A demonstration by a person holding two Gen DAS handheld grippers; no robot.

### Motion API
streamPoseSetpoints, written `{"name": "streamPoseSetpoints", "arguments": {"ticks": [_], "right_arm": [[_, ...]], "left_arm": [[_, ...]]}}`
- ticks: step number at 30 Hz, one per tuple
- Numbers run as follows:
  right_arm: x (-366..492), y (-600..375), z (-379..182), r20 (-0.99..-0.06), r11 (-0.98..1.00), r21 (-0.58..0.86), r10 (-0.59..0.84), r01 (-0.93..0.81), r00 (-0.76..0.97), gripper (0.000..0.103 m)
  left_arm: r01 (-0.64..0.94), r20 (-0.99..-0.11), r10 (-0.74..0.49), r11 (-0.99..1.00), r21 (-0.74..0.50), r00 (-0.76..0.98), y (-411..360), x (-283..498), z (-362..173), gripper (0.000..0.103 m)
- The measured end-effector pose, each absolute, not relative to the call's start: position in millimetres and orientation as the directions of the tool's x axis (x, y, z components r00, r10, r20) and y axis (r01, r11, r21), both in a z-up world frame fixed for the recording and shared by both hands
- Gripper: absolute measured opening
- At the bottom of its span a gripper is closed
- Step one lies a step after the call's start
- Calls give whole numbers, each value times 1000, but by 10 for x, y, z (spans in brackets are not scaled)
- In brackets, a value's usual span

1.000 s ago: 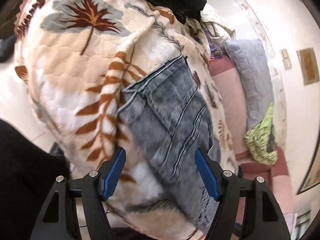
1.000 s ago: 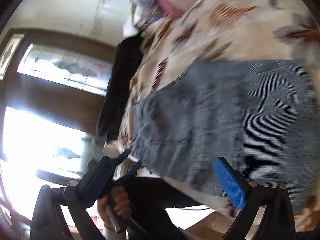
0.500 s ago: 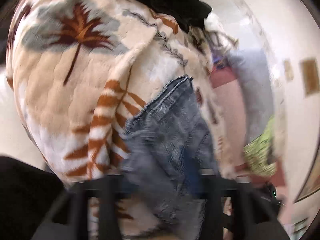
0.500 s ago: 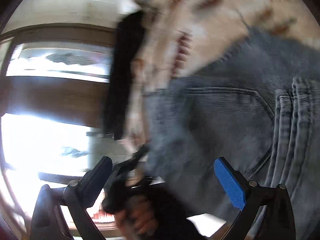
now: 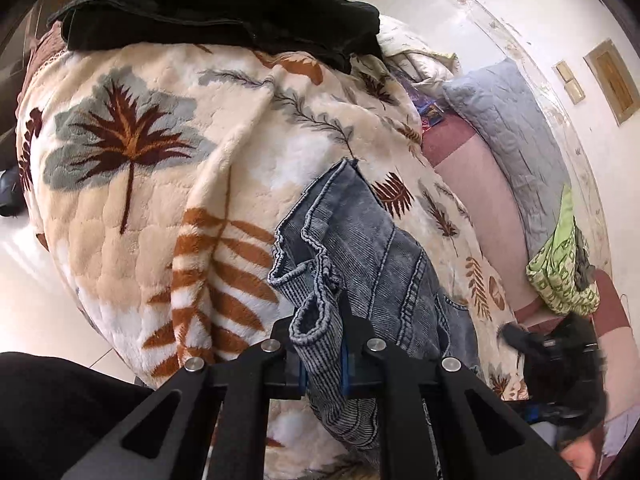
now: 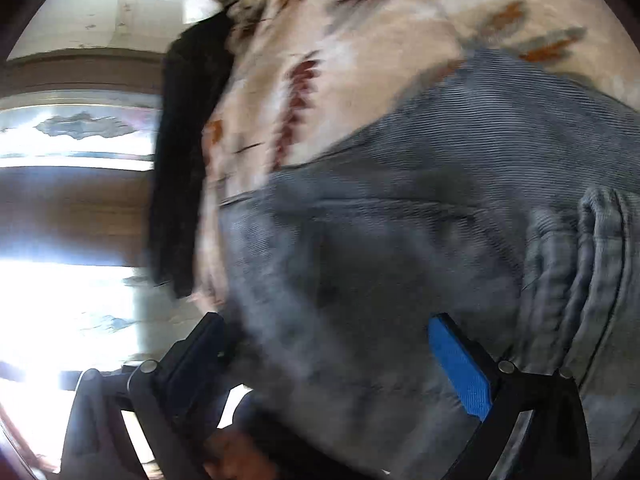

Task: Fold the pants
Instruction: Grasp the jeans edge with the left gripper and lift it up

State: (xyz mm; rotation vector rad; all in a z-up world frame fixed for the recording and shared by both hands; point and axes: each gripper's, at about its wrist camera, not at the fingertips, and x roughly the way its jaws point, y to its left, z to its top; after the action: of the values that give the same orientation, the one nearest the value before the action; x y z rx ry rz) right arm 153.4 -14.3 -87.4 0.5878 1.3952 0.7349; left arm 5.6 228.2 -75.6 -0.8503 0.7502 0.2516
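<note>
The jeans (image 5: 372,256) lie on the leaf-patterned blanket (image 5: 160,184) that covers the bed, with one hemmed end lifted off it. That end is bunched between the fingers of your left gripper (image 5: 322,364), which are closed tight on the denim; the blue pads barely show on either side of the cloth. From the grip the fabric runs away across the blanket in several stacked layers, so at least one fold appears to be in place already, though the layers are uneven and the edges do not line up.

In the right wrist view the jeans (image 6: 420,248) fill most of the frame, blurred. The fingers of your right gripper (image 6: 332,364) stand wide apart with denim lying between them; they have not closed on it.

A black garment (image 5: 224,8) is piled at the far end of the blanket, well apart from the jeans. A grey pillow (image 5: 516,128) and a green cloth (image 5: 560,276) lie beyond, on the far side of the bed.

Judged from this, the fold is partly made: the held end has yet to be carried over, laid down and flattened.
</note>
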Motion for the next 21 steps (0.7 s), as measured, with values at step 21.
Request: {"name": "streamPoseSetpoints", "arguments": {"ticks": [21], "right_arm": [[1521,-537,-720,-626,629,770,777,-108,60,103]], "left_arm": [[-454,-704,48,795,-403,709,1932,108,-398,11]]}}
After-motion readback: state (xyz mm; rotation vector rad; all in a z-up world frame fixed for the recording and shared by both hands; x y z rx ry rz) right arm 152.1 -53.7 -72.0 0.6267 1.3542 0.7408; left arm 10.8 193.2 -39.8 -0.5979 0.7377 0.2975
